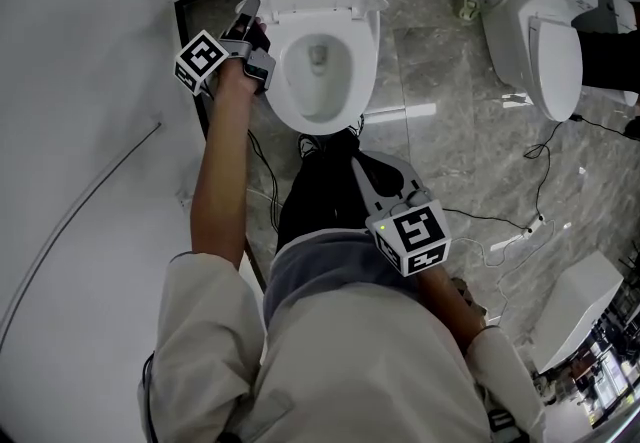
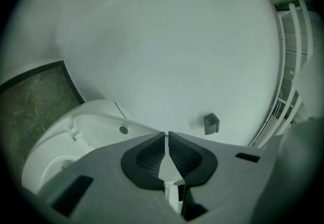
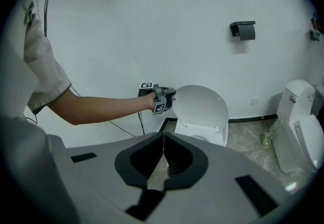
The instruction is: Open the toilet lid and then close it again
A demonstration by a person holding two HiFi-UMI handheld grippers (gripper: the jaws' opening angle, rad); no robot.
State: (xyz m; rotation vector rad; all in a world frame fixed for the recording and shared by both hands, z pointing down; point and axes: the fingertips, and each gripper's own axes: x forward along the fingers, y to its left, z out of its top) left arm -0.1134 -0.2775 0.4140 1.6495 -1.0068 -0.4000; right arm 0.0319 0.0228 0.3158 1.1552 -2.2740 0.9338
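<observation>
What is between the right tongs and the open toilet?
The head view shows the person's dark-trousered leg and shoe between the right tongs and the toilet.

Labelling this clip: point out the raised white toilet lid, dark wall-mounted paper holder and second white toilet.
Raised white toilet lid (image 3: 201,105): right gripper view, middle of underside.
Dark wall-mounted paper holder (image 3: 243,30): right gripper view, front cover.
Second white toilet (image 3: 299,95): right gripper view, tank.

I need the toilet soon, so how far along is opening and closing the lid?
The white oval plastic toilet lid stands up, so opening looks done. The left gripper, jaws together, sits at the lid's edge. Closing is still left. The right gripper is shut and empty.
</observation>
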